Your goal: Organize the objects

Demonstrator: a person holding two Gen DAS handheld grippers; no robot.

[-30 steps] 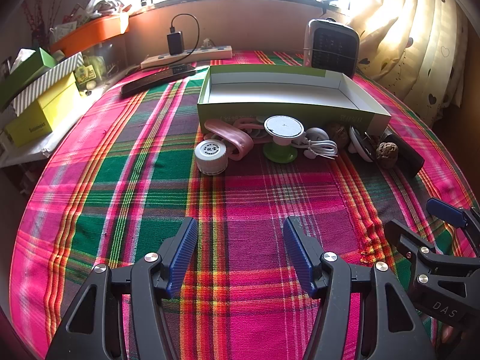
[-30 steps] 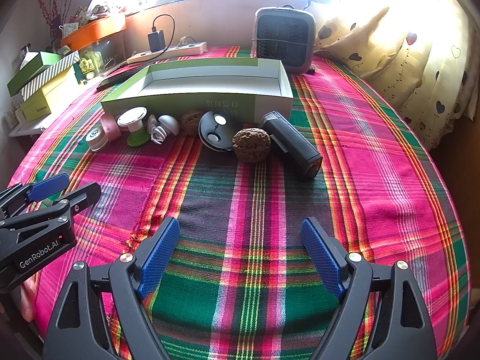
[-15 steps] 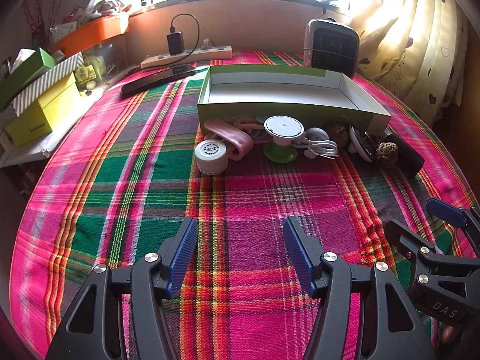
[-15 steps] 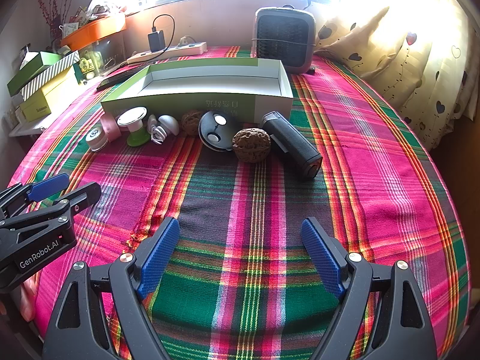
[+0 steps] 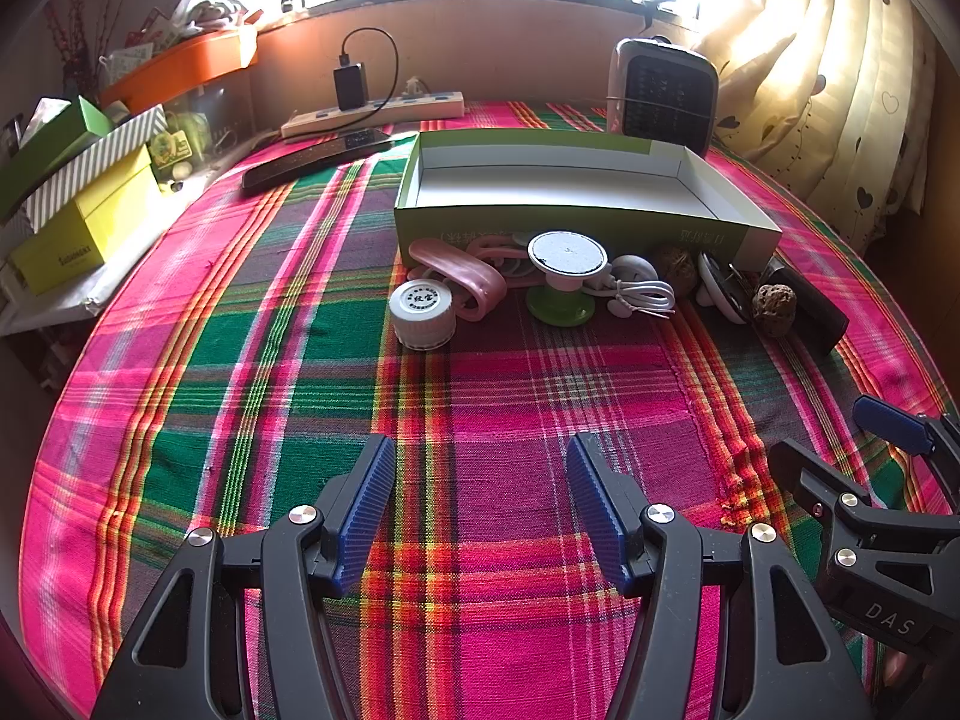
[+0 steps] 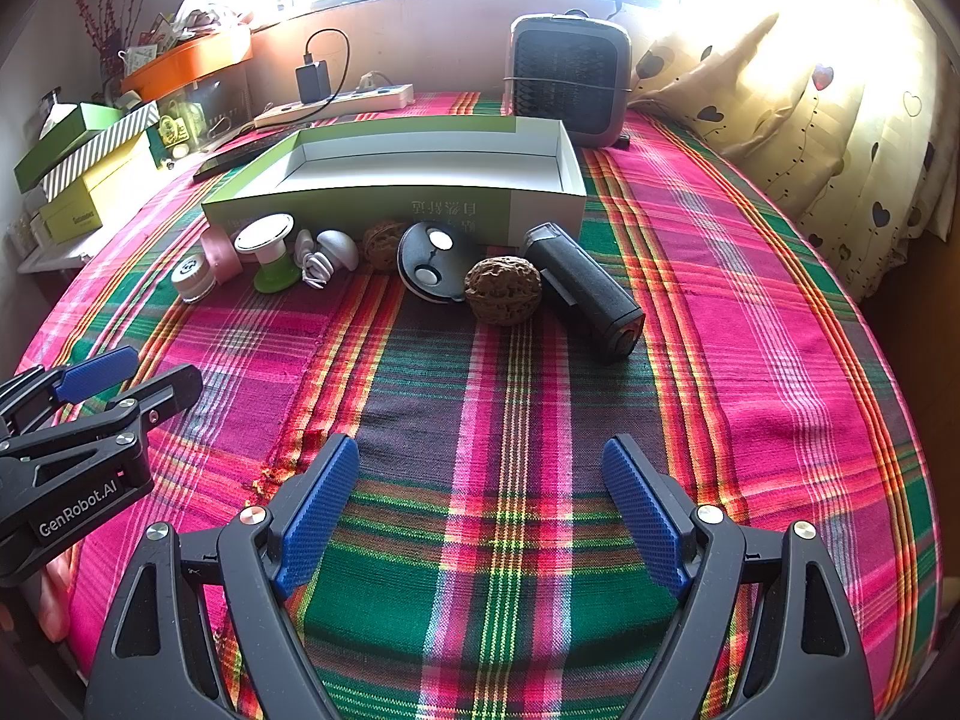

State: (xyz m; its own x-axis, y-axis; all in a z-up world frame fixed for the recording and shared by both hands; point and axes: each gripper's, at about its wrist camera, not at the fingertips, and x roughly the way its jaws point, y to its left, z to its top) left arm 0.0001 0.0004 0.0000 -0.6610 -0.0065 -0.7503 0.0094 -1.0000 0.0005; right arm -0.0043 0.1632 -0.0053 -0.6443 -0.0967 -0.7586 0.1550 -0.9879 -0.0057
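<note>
1. Your left gripper (image 5: 480, 504): blue-padded fingers (image 5: 366, 504) spread wide, nothing between them, low over the plaid tablecloth (image 5: 240, 372).
2. Your right gripper (image 6: 480, 510): fingers (image 6: 318, 504) likewise parted and empty, above the cloth, well short of the objects. Each gripper shows at the edge of the other's view.
3. Row of objects along the near wall of the box, left to right:
 - white screw-cap jar (image 5: 422, 313), standing just clear of the row;
 - pink clip (image 5: 459, 276), beside the jar;
 - green-based stand with white round top (image 5: 564, 282), upright;
 - white coiled cable with plug (image 5: 636, 291);
 - walnut (image 6: 384, 245) against the box wall;
 - black round disc with two white buttons (image 6: 432, 264), leaning;
 - second, larger walnut (image 6: 503, 290), touching the disc;
 - black cylinder (image 6: 585, 291), lying on its side, angled toward you.
4. Green open box (image 6: 396, 204), white inside, nothing in it.
5. Behind the box: small heater (image 6: 570, 78), power strip with charger (image 5: 372, 111), dark remote-like bar (image 5: 318, 159).
</note>
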